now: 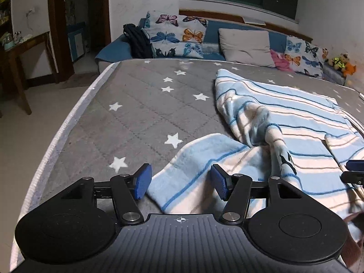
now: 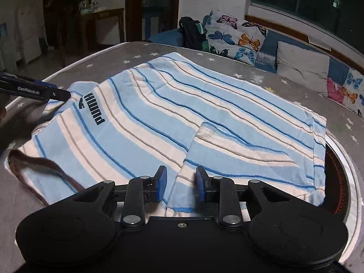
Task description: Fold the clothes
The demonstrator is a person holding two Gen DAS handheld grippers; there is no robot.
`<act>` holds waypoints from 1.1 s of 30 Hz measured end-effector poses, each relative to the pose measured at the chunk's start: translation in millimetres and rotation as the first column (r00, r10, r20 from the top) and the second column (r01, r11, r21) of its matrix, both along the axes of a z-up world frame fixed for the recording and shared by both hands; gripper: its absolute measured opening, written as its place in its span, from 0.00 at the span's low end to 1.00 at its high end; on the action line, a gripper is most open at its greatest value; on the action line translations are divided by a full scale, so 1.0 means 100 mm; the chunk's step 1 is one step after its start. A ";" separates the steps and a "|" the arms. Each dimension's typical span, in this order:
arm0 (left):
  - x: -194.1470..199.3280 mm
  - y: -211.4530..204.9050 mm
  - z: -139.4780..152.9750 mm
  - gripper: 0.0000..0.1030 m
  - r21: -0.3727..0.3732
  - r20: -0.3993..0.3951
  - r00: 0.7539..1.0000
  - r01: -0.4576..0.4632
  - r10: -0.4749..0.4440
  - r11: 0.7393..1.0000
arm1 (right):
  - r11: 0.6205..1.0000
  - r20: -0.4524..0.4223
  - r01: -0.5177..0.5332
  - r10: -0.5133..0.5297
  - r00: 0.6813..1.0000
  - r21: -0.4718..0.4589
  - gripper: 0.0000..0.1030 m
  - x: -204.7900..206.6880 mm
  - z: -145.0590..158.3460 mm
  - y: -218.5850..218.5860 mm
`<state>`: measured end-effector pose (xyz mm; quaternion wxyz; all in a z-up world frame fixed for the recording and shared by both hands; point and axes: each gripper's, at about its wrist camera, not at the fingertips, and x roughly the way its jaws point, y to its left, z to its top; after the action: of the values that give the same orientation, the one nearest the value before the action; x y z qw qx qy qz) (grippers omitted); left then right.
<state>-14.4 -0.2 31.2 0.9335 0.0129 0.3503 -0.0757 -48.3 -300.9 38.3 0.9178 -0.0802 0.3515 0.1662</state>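
Observation:
A light-blue and white striped shirt [image 1: 284, 118] [image 2: 159, 113] with a dark logo and a brown collar [image 2: 45, 166] lies spread on a grey star-patterned mattress [image 1: 125, 113]. My left gripper [image 1: 181, 180] is open over one sleeve [image 1: 182, 159], which lies loose between the blue pads. In the right wrist view the left gripper [image 2: 66, 95] reaches in beside the logo. My right gripper [image 2: 181, 183] is open; the other sleeve [image 2: 227, 150], folded onto the shirt's body, has its cuff between the pads, unpressed. The right gripper's tip [image 1: 353, 170] shows at the left wrist view's right edge.
Butterfly pillows [image 1: 177, 36], a grey pillow [image 1: 245, 45] and a black bag [image 1: 136, 41] line the far end. The mattress's left edge [image 1: 56, 141] drops to the floor, with a wooden table [image 1: 22, 45] beyond. A dark round object with an orange pattern [image 2: 336, 170] sits past the right edge.

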 end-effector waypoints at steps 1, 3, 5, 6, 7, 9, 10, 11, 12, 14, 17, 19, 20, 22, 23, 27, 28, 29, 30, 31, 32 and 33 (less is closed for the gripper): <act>0.02 -0.01 -0.01 0.36 0.000 -0.004 1.000 0.006 -0.006 1.000 | 1.000 0.000 0.006 -0.006 1.000 0.005 0.26 0.00 0.00 -0.01; 0.01 -0.04 -0.02 0.20 -0.017 0.000 1.000 0.020 -0.020 1.000 | 1.000 0.008 0.018 -0.018 1.000 -0.004 0.14 -0.02 0.01 -0.01; -0.03 -0.05 -0.01 0.13 -0.027 0.005 1.000 0.025 -0.025 0.999 | 1.000 0.011 0.025 -0.025 1.000 -0.006 0.07 0.00 0.02 -0.02; -0.05 -0.04 0.00 0.11 -0.028 0.012 1.000 0.021 -0.021 0.999 | 0.999 0.018 0.032 -0.032 0.999 -0.008 0.05 -0.02 0.03 -0.03; -0.07 -0.04 0.01 0.11 -0.028 0.017 1.000 0.018 -0.018 0.999 | 0.999 0.027 0.040 -0.039 0.999 -0.010 0.05 -0.05 0.04 -0.05; -0.15 0.02 0.05 0.10 -0.036 0.035 0.999 -0.003 0.004 0.999 | 0.998 0.051 0.050 -0.049 0.998 -0.024 0.04 -0.10 0.08 -0.07; -0.18 0.06 0.07 0.09 -0.044 0.042 0.999 -0.014 0.016 0.999 | 0.998 0.057 0.053 -0.051 0.997 -0.027 0.04 -0.12 0.09 -0.08; -0.23 0.11 0.10 0.09 -0.047 0.049 0.998 -0.027 0.029 0.999 | 0.998 0.063 0.056 -0.054 0.997 -0.027 0.04 -0.13 0.10 -0.09; -0.27 0.15 0.13 0.09 -0.049 0.056 0.997 -0.040 0.043 0.998 | 0.997 0.078 0.068 -0.066 0.995 -0.031 0.04 -0.20 0.14 -0.13; -0.35 0.25 0.19 0.09 -0.055 0.069 0.995 -0.065 0.069 0.996 | 0.996 0.096 0.085 -0.080 0.992 -0.040 0.04 -0.27 0.18 -0.19; -0.54 0.42 0.25 0.09 -0.055 0.080 0.990 -0.110 0.114 0.992 | 0.990 0.138 0.138 -0.132 0.982 -0.040 0.04 -0.45 0.27 -0.39; -0.68 0.52 0.26 0.06 -0.053 0.081 0.988 -0.131 0.135 0.990 | 0.983 0.159 0.182 -0.174 0.972 -0.032 0.04 -0.56 0.31 -0.53; -0.75 0.56 0.26 0.05 -0.045 0.080 0.986 -0.143 0.146 0.989 | 0.979 0.167 0.204 -0.197 0.966 -0.027 0.04 -0.62 0.33 -0.61; -0.90 0.64 0.25 0.05 -0.025 0.077 0.983 -0.163 0.165 0.986 | 0.968 0.172 0.251 -0.246 0.954 -0.010 0.04 -0.75 0.35 -0.77; -0.96 0.66 0.23 0.05 -0.020 0.075 0.983 -0.165 0.166 0.986 | 0.961 0.171 0.278 -0.272 0.947 -0.010 0.03 -0.83 0.34 -0.85; -1.15 0.76 0.14 0.05 0.005 0.049 0.983 -0.177 0.177 0.984 | 0.932 0.131 0.363 -0.358 0.925 -0.014 0.03 -1.04 0.22 -1.12; -1.17 0.78 0.12 0.05 -0.001 0.042 0.984 -0.176 0.176 0.984 | 0.926 0.114 0.378 -0.375 0.920 -0.002 0.03 -1.09 0.19 -1.19; -1.18 0.81 0.11 0.05 -0.008 0.035 0.984 -0.175 0.175 0.985 | 0.921 0.102 0.388 -0.387 0.916 0.011 0.03 -1.14 0.16 -1.25; -1.18 0.83 0.11 0.05 -0.012 0.035 0.984 -0.177 0.177 0.984 | 0.922 0.100 0.387 -0.387 0.917 0.017 0.03 -1.16 0.16 -1.29; -1.16 0.84 0.12 0.05 -0.016 0.037 0.983 -0.177 0.177 0.984 | 0.922 0.105 0.387 -0.387 0.916 0.021 0.03 -1.17 0.17 -1.31; -1.15 0.85 0.13 0.05 -0.021 0.038 0.983 -0.177 0.178 0.984 | 0.925 0.109 0.379 -0.381 0.918 0.033 0.03 -1.17 0.20 -1.31; -1.12 0.84 0.15 0.05 -0.026 0.042 0.983 -0.179 0.180 0.984 | 0.927 0.111 0.372 -0.375 0.920 0.050 0.04 -1.15 0.23 -1.30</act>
<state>-126.8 84.2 46.5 0.9442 -0.0274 0.3283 0.0052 -163.2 -431.4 61.0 0.9530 -0.0086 0.3027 -0.0118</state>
